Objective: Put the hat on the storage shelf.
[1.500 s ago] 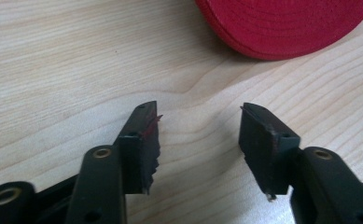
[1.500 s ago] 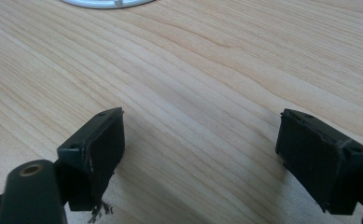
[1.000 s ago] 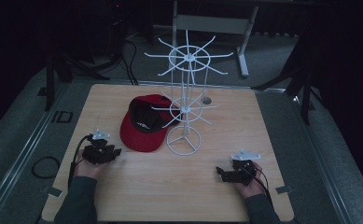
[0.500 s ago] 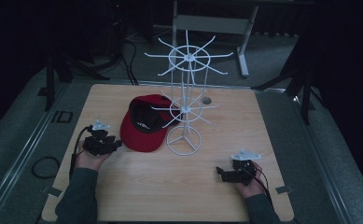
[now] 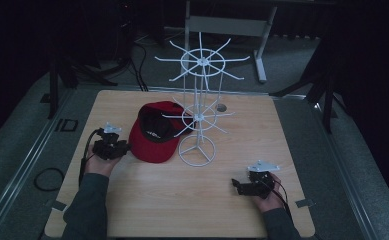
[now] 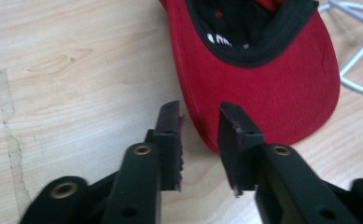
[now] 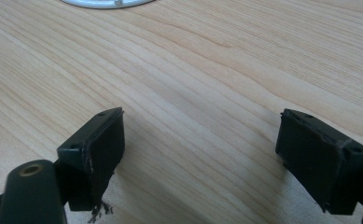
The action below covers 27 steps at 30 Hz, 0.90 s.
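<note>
A red cap [image 5: 154,132] with a black lining lies upside down on the wooden table [image 5: 147,210], left of a white wire display rack [image 5: 198,120]. My left gripper [image 5: 124,147] is at the left edge of the cap's brim. In the left gripper view the cap [image 6: 272,93] has its brim edge between the jaws of the left gripper [image 6: 200,112]. Those jaws have just been closing, and a gap remains on both sides of the brim. My right gripper [image 5: 236,186] rests low at the front right. The right gripper [image 7: 207,135] stands wide open over bare wood.
The rack's round base ring [image 5: 197,151] stands just right of the cap, with wire arms spreading at two levels above it. The ring [image 6: 356,84] shows past the brim, and its edge [image 7: 104,3] lies ahead of the right jaws. Cables and a metal stand lie beyond the table.
My left hand has moved away from the front edge and a little right, up to the cap's brim. The right hand has stayed where it was.
</note>
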{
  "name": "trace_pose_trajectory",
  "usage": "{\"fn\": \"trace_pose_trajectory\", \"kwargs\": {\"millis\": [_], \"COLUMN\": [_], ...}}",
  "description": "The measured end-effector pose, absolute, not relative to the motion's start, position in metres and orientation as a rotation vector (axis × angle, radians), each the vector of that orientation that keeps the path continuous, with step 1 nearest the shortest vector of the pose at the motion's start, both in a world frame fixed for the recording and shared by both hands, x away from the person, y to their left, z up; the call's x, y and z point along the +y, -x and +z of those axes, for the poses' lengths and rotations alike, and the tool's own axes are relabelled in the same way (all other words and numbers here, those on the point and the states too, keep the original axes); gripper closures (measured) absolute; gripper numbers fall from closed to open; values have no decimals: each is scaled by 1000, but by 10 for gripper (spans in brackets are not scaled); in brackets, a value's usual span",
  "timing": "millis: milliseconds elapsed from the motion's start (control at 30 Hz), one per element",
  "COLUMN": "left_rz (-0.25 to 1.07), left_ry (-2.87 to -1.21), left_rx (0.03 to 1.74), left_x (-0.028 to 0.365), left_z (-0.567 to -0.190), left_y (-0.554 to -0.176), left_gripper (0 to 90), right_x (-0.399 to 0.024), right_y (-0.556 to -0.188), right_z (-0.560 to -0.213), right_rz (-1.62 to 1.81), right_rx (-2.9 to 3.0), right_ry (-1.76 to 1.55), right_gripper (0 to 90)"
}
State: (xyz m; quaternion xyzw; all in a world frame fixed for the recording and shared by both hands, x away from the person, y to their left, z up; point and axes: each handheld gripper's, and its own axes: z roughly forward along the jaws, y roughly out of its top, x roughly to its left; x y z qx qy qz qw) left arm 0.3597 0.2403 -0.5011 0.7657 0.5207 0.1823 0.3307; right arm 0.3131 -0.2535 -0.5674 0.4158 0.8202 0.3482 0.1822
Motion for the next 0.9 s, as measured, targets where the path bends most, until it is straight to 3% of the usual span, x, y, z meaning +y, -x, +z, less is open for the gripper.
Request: {"fn": "trace_pose_trajectory", "kwargs": {"millis": [200,700,900], "left_rz": [561,617,574], "left_ry": [-1925,-2014,-2033], "left_rx": [1399,1455,1422], "left_x": [244,224,217], "left_z": [-492,-494,-496], "left_y": [-363,-376,-372], "left_gripper": [896,894,890], "right_x": [-254,-254,-254], "right_y": [-313,-313,-313], "right_z": [-567,-567,-567], "right_rz": [983,983,983], "right_rx": [2315,2315,2315], "right_ry": [-1174,-1174,-1174], "right_gripper": [153,153,153]}}
